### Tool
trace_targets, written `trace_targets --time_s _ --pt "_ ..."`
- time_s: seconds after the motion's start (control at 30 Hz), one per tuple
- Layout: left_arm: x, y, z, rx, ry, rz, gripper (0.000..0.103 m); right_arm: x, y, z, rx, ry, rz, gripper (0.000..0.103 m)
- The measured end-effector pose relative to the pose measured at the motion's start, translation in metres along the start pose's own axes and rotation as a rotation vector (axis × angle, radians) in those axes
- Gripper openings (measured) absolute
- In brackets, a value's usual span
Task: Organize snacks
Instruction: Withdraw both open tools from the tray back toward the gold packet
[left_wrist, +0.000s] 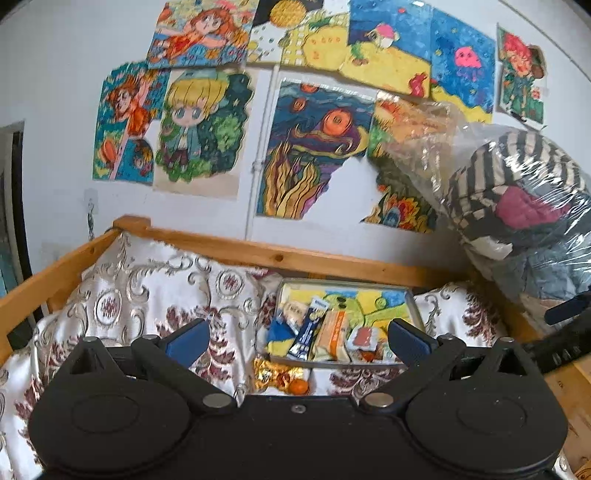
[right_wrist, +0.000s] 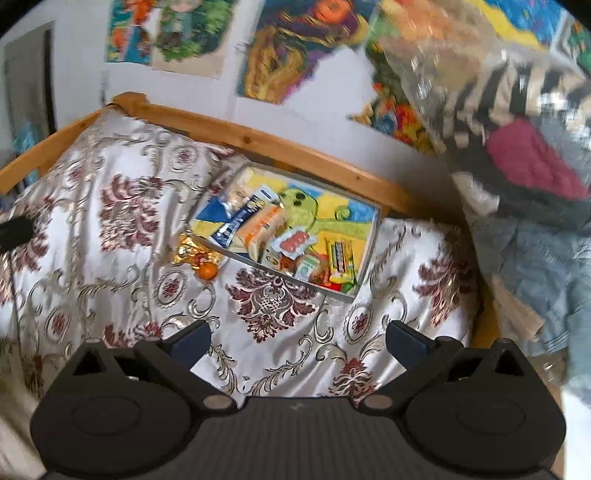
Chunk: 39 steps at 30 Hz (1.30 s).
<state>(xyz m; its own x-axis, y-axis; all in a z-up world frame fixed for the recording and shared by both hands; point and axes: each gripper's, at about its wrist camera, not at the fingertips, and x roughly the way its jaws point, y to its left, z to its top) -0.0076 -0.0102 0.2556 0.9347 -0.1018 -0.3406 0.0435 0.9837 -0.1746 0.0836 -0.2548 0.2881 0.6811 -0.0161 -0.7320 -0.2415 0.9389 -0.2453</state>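
Both my grippers, left (left_wrist: 297, 334) and right (right_wrist: 297, 339), have jaws spread, holding nothing. Gold wrapper (right_wrist: 188, 251) and orange (right_wrist: 207, 271) lie just outside tray (right_wrist: 364, 258) corner. Wrapper likely light, crinkly: pinch an edge.

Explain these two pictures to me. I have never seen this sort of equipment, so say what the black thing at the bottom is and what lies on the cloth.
Each picture comes from a camera on a hand-held two-finger gripper, looking forward along its fingers. The black shape is the gripper itself: the left gripper in one view, the right gripper in the other. Both are open and hold nothing. Ahead, on a patterned cloth, lies a shallow tray with wrapped snacks inside. Beside the tray lie a gold wrapper and a small orange fruit, outside it.
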Motion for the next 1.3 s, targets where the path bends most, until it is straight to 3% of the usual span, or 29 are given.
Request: trace_targets --time_s 0.2,0.3,0.47,0.53,0.6,0.7,0.93,1.1,1.3 --pt "0.041 0.017 -0.01 0.008 0.051 0.006 0.102 0.071 -0.035 0.008 0.259 0.066 0.106 0.103" --pt "0.072 0.027 -0.019 0.017 0.087 0.014 0.102 0.103 -0.032 0.015 0.239 0.08 0.133 0.103" --pt "0.117 0.045 -0.029 -0.03 0.119 -0.034 0.102 0.138 -0.02 0.038 0.17 0.011 0.119 0.103" --pt "0.134 0.046 -0.033 -0.016 0.115 -0.022 0.102 0.142 -0.019 0.044 0.183 -0.023 0.11 0.103" --pt "0.149 0.048 -0.038 -0.003 0.11 -0.022 0.102 0.146 -0.02 0.045 0.238 -0.058 0.158 0.103" --pt "0.168 0.049 -0.052 0.0 0.118 -0.019 0.102 0.156 -0.013 0.033 0.3 -0.078 0.213 0.103" --pt "0.199 0.054 -0.106 0.046 0.209 0.0 0.102 0.195 0.018 -0.022 0.214 -0.084 0.162 0.103" --pt "0.225 0.055 -0.126 0.067 0.279 0.012 0.102 0.219 0.018 -0.038 0.199 -0.065 0.16 0.103" --pt "0.255 0.06 -0.147 0.074 0.375 0.008 0.102 0.262 0.036 -0.063 0.09 0.1 0.207 0.103"
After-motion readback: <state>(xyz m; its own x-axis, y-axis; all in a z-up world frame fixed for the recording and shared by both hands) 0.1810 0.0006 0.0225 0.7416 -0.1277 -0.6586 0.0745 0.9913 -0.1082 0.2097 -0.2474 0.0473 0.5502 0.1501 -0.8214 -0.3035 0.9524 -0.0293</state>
